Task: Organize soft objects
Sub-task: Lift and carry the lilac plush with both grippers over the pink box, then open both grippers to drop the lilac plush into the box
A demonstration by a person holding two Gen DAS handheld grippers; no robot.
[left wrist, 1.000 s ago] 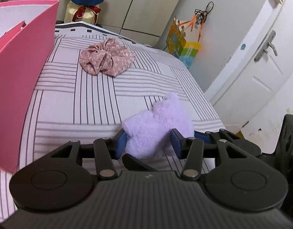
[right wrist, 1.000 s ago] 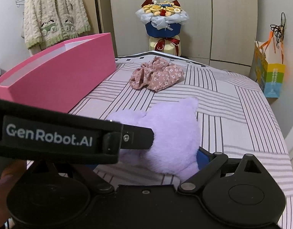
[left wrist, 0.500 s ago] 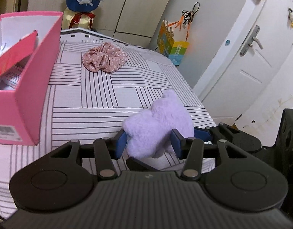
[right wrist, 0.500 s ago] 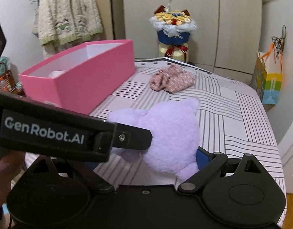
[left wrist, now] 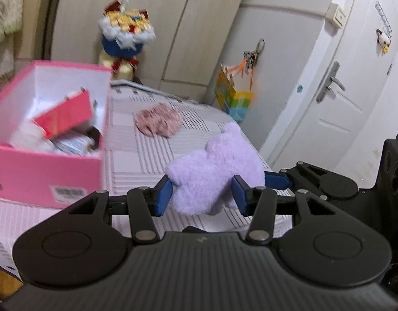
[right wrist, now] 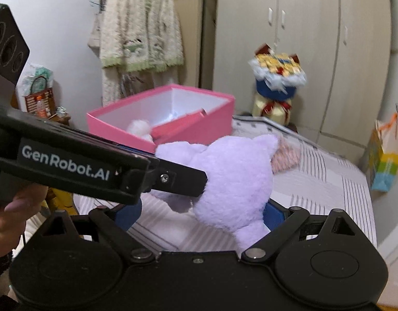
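**Purple plush held by both grippers above the bed**

We hold the purple plush toy (left wrist: 214,171) clear of the striped bedspread (left wrist: 136,160). Our left gripper (left wrist: 201,194) pinches one end of it, both blue pads pressed into the fur. Our right gripper (right wrist: 201,211) holds the other end: in the right wrist view its right pad sits against the toy's lower edge, while its left pad is partly hidden behind the left gripper's finger, which crosses the frame and digs into the plush. We cannot tell exactly how firmly that hidden pad presses, but the toy hangs between the two pads.

The pink box (left wrist: 46,176) stands open on the bed to the left of the toy, with a white fluffy thing (right wrist: 139,128) and a pink lid piece (right wrist: 178,127) inside. A floral pink scrunchie (left wrist: 158,123) lies on the bedspread beyond the toy, apart from the box.
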